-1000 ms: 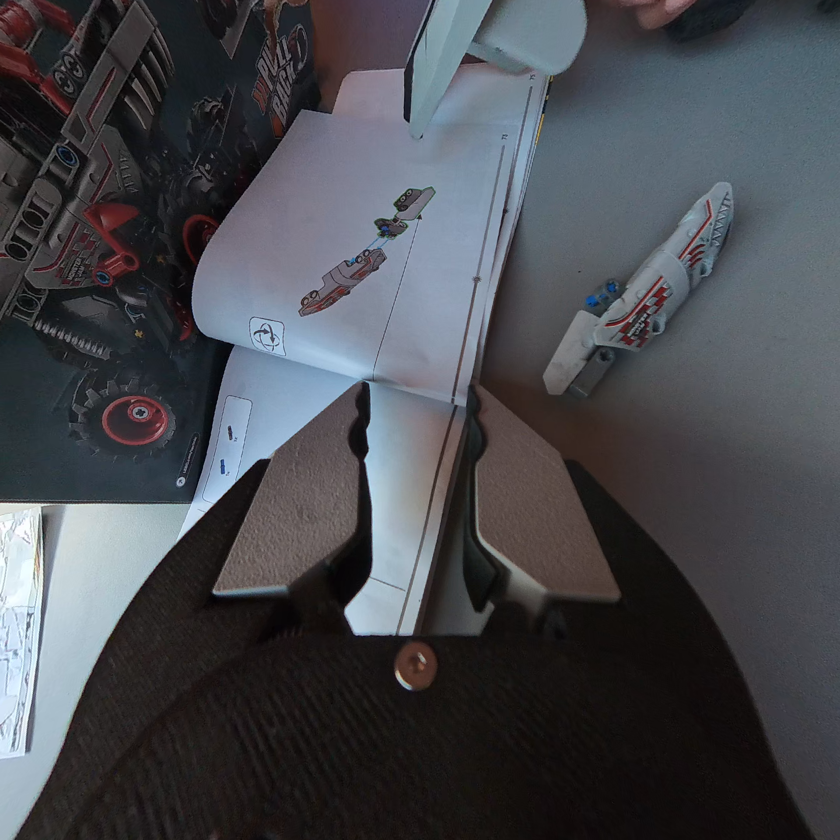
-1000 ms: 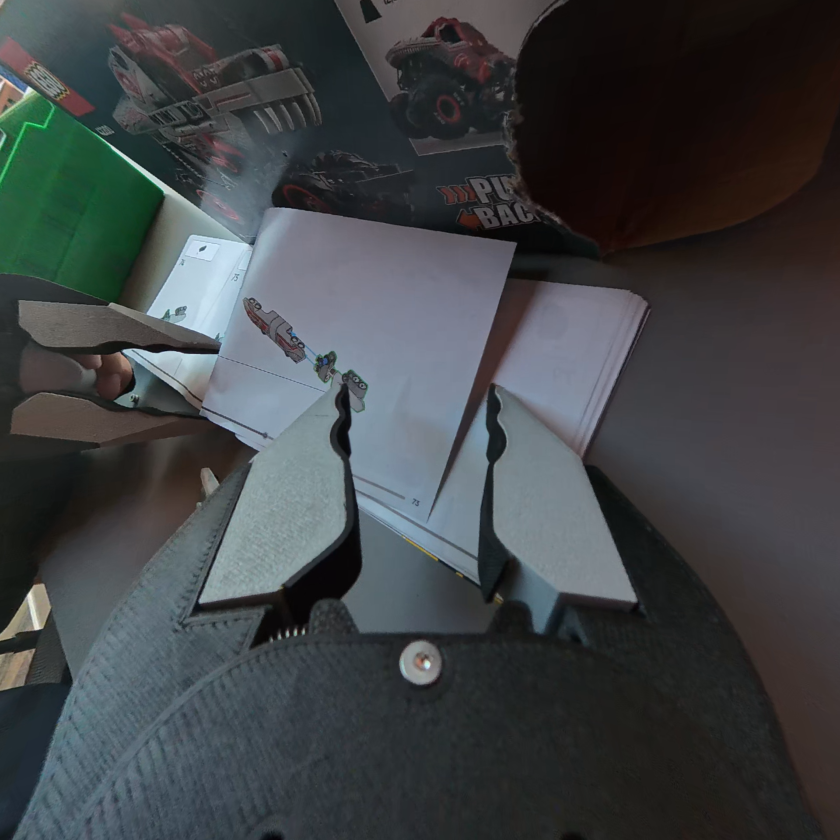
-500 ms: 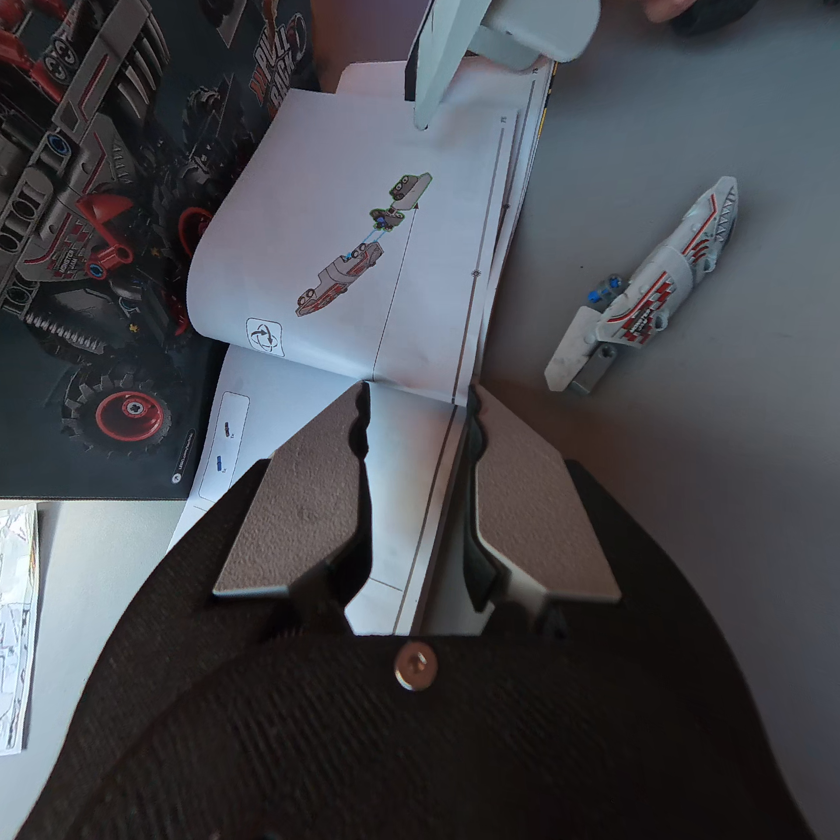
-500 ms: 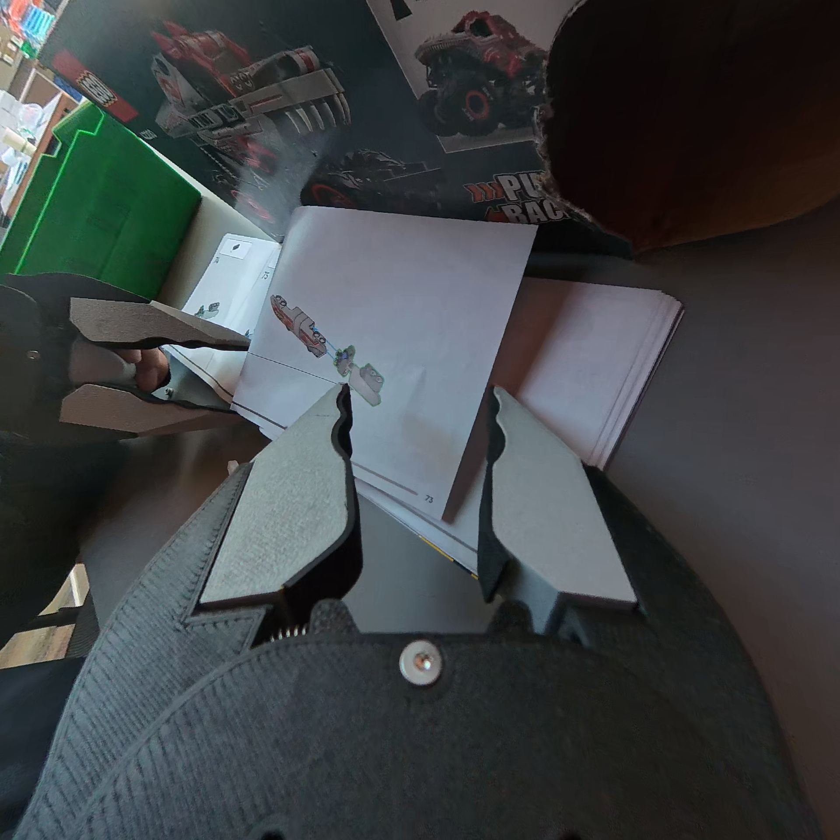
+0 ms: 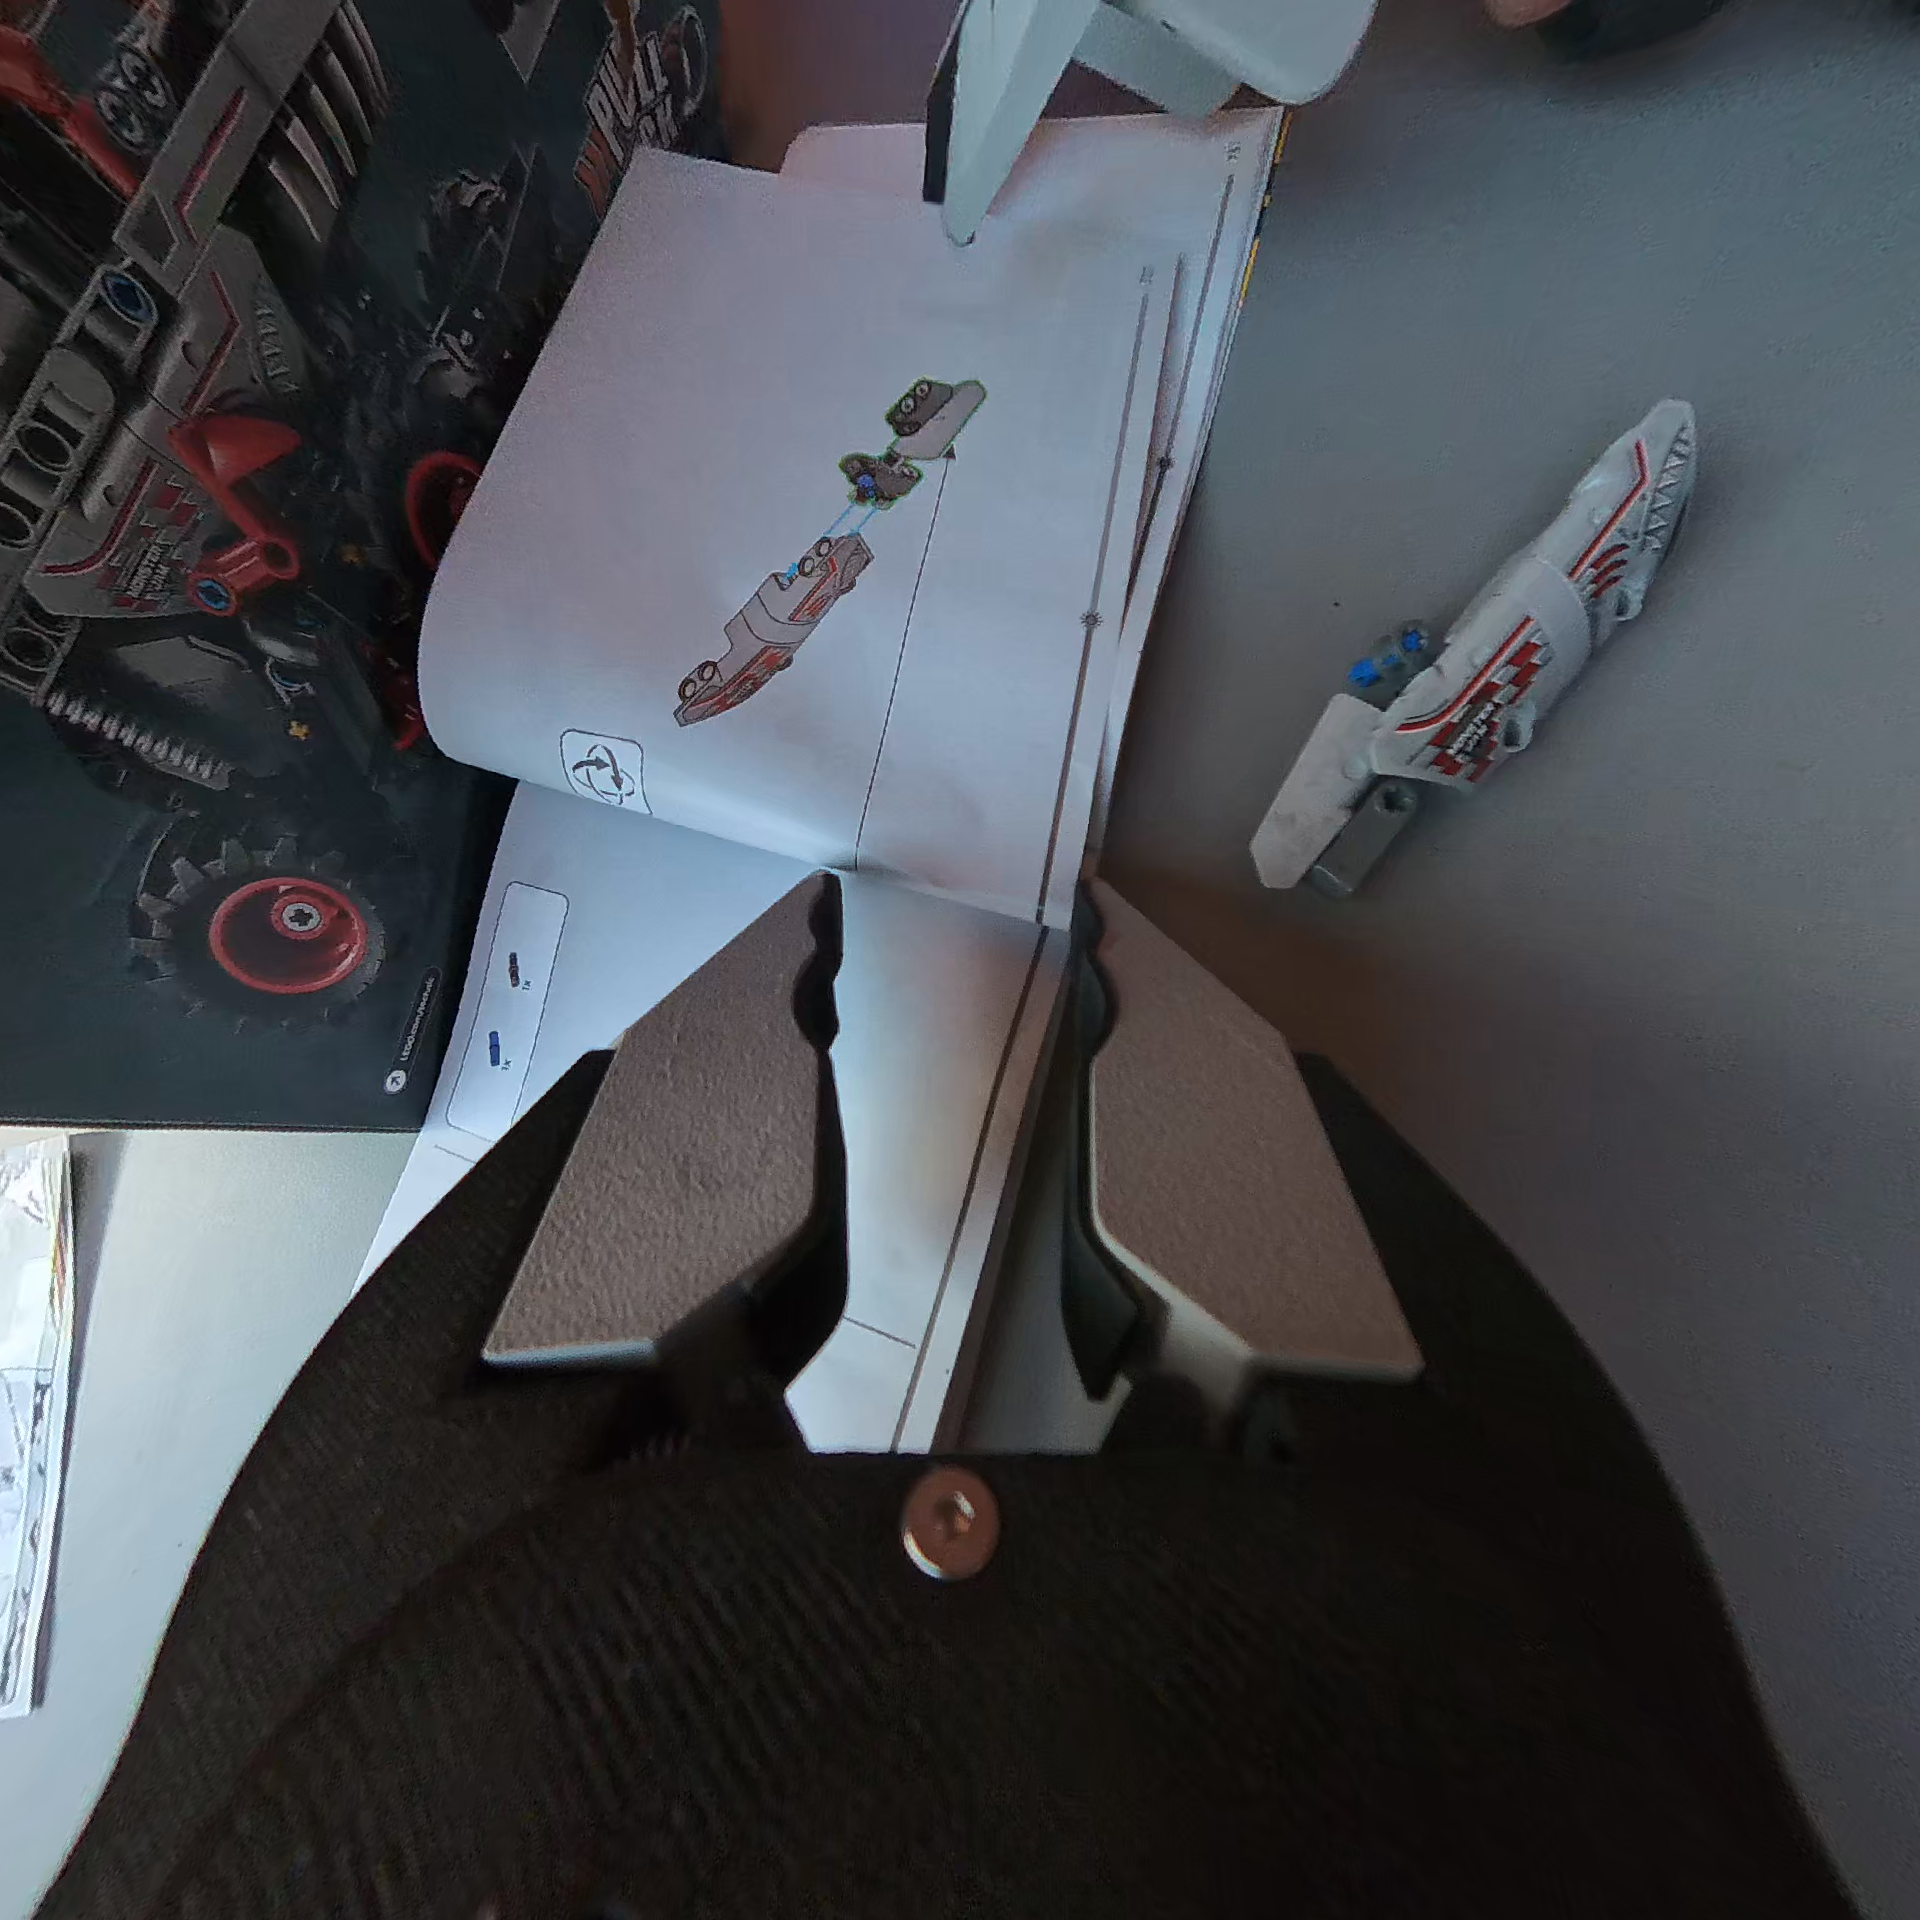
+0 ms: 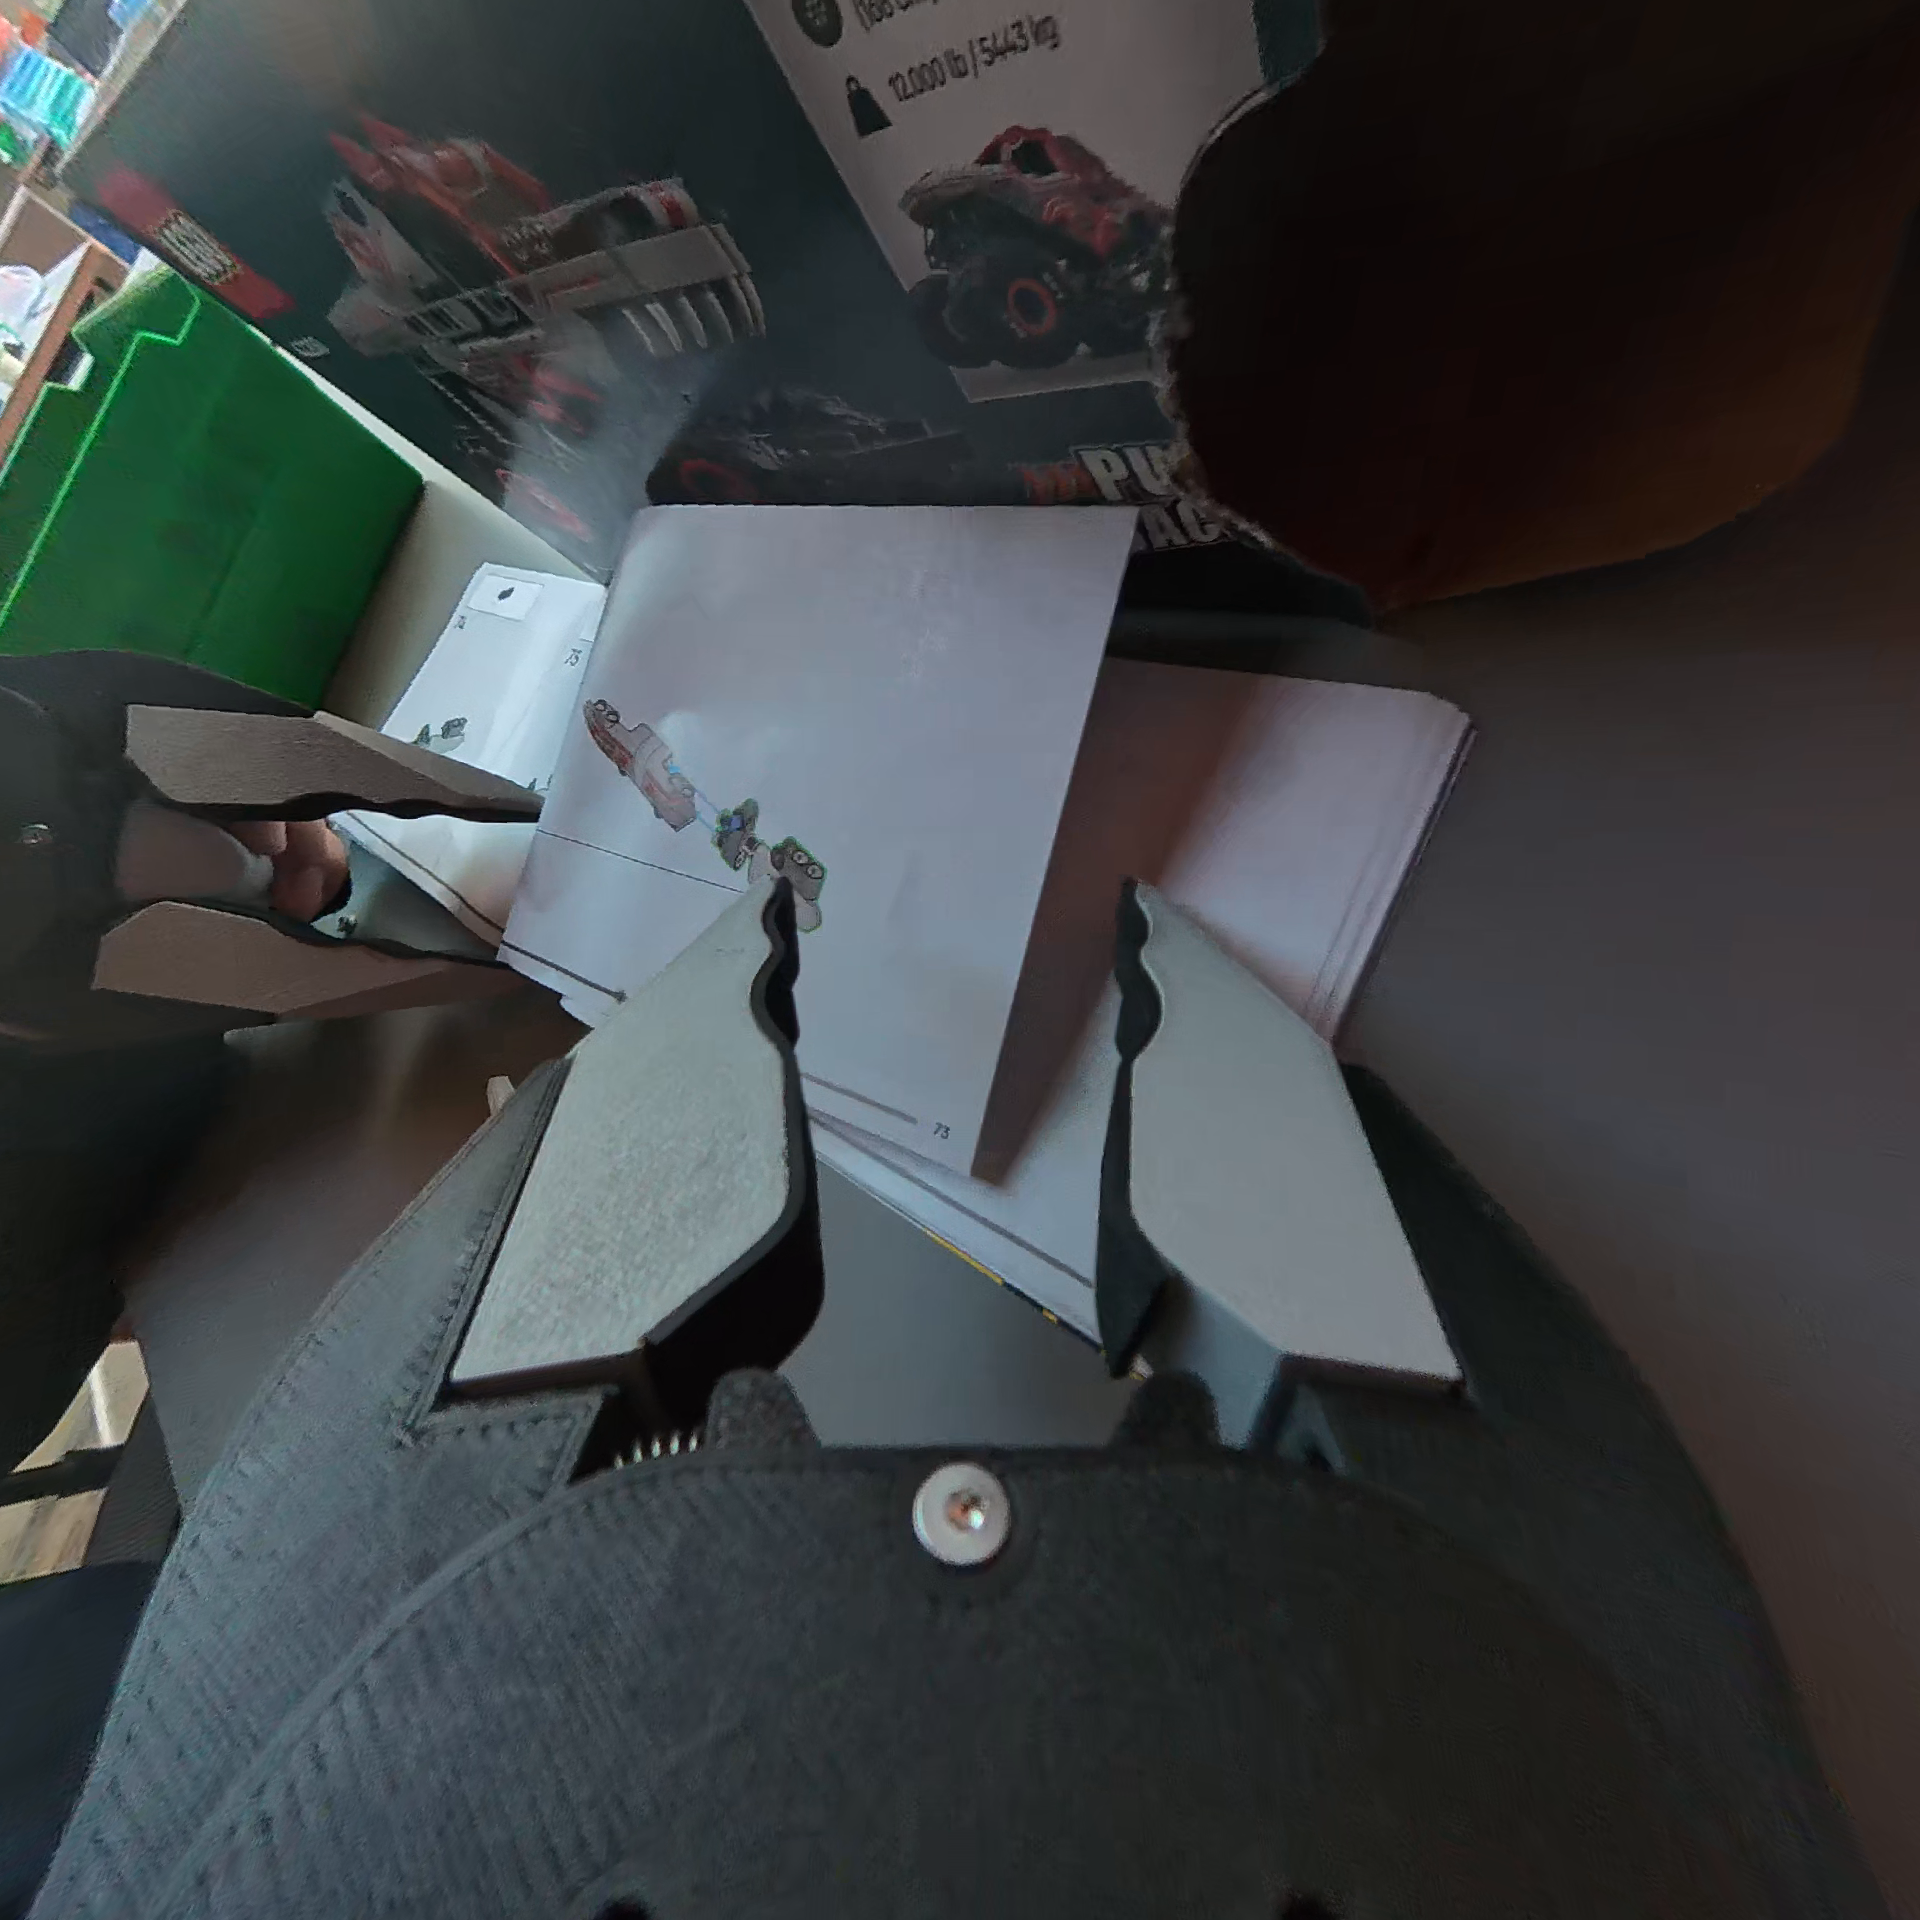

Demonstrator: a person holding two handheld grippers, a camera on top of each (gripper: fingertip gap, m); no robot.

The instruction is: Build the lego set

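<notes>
The open instruction booklet (image 5: 790, 499) lies on the grey table with one page lifted and curled; it also shows in the right wrist view (image 6: 852, 727). My left gripper (image 5: 956, 899) is open and empty over the booklet's near edge. My right gripper (image 6: 956, 904) is open, with the lifted page's free corner between its jaws, which do not clamp it. In the left wrist view one of its fingers (image 5: 987, 114) touches the page's far edge. A white lego sub-assembly (image 5: 1475, 675) with red stickers lies on the table right of the booklet.
The dark lego box (image 5: 208, 520) lies flat left of the booklet, partly under it. A green bin (image 6: 208, 499) stands beyond the box. A paper leaflet (image 5: 31, 1403) lies at the table's left edge. A dark rounded object (image 6: 1558, 260) fills the right wrist view's upper right.
The right gripper has shifted a little along the booklet and the lifted page stands slightly steeper. The left gripper has barely moved. Both stay open.
</notes>
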